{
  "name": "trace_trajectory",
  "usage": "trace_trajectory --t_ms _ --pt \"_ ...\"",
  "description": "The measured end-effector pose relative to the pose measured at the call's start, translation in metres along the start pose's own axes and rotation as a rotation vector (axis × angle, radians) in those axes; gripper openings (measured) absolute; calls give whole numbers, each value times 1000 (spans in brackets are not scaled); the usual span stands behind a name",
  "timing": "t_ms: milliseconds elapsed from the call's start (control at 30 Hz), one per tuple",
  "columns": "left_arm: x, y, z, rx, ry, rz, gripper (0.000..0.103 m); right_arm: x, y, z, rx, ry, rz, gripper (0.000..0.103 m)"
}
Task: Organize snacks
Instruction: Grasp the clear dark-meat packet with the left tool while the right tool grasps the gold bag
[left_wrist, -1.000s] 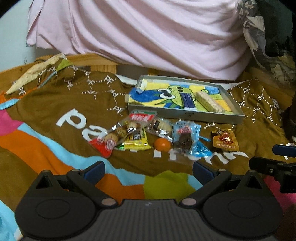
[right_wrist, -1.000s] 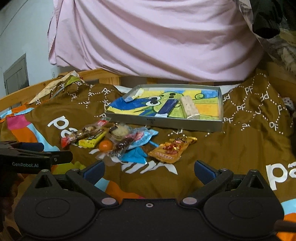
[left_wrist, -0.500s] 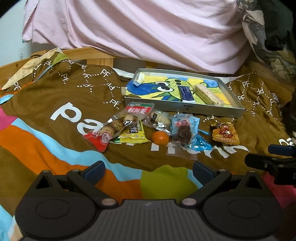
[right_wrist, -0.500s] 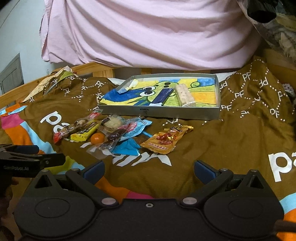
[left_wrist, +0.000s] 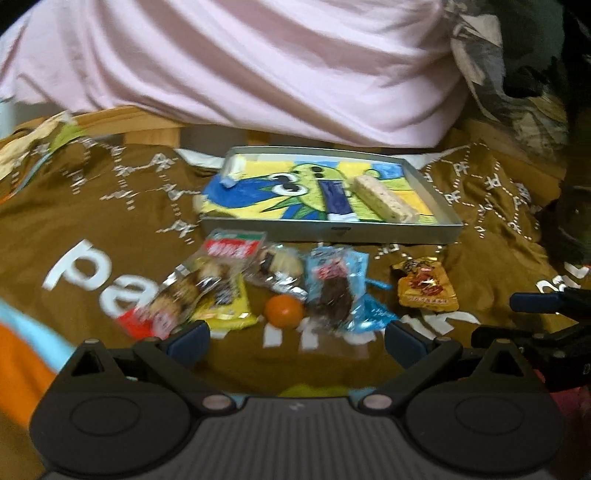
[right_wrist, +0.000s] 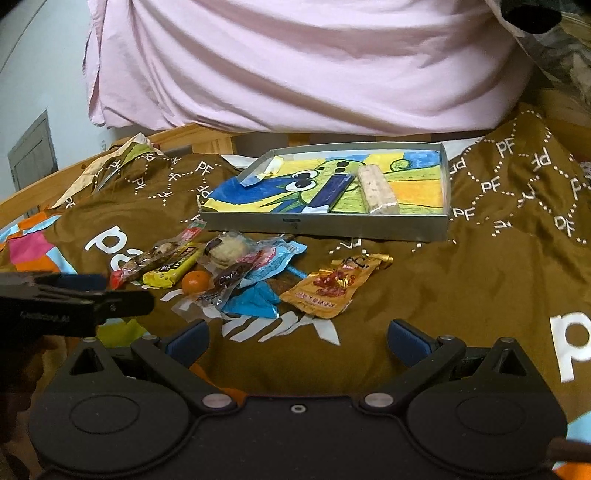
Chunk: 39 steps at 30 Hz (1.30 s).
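A grey tray (left_wrist: 332, 230) (right_wrist: 325, 225) with a cartoon lining lies on the brown blanket; a pale bar (left_wrist: 386, 199) (right_wrist: 378, 190) and a dark blue packet (left_wrist: 338, 197) (right_wrist: 328, 192) lie inside it. In front of it lies a heap of snacks: a red-ended cookie pack (left_wrist: 192, 288), a yellow packet (right_wrist: 171, 267), a small orange (left_wrist: 283, 311) (right_wrist: 195, 281), a light blue wrapper (left_wrist: 338, 284) (right_wrist: 269, 264) and an orange-gold pouch (left_wrist: 426, 286) (right_wrist: 328, 291). My left gripper (left_wrist: 295, 338) is open just short of the orange. My right gripper (right_wrist: 297, 338) is open, empty, near the pouch.
A pink sheet (right_wrist: 295, 62) hangs behind the tray. A wooden bed rail (right_wrist: 192, 134) runs along the back left. Patterned fabric (left_wrist: 517, 99) is piled at the far right. The brown blanket (right_wrist: 480, 258) spreads to the right of the snacks.
Both grippers have moved forward toward the snacks, so the heap and tray look larger and nearer. The left wrist view is blurred with motion. Both jaws stay open.
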<state>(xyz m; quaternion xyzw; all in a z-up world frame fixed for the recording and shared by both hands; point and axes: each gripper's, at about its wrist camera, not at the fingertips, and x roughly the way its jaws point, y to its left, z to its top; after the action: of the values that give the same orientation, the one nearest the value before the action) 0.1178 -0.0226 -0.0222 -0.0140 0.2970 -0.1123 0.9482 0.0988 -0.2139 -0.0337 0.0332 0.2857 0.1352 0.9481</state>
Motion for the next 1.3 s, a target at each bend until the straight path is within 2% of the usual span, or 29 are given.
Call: trace_trajectory --t_ms 167,267,467,767,833,1000,1100,1167,1233,1300 --pt "23 -5 18 33 45 -67 103 10 -18 11 39 44 129 99" --pt "38 -10 28 70 59 -101 103 20 -24 20 23 71 153 91" --pt "66 -16 42 83 94 -192 101 44 -39 36 24 125 153 85" --pt "108 -9 53 26 240 -265 84 73 -56 46 46 195 143 66" --pt "112 -10 55 51 262 -258 79 77 -59 46 66 200 132 61" --pt "117 -6 57 69 304 -243 65 90 -65 45 118 224 141 61" --pt "118 -5 58 68 316 -237 65 99 -68 49 154 233 150 61" --pt "119 -5 58 61 321 -230 63 104 -69 51 167 234 145 55" --pt "119 -5 59 48 325 -213 57 110 -70 51 182 240 136 38" --pt "118 -5 59 43 328 -206 57 111 -71 49 215 233 143 36"
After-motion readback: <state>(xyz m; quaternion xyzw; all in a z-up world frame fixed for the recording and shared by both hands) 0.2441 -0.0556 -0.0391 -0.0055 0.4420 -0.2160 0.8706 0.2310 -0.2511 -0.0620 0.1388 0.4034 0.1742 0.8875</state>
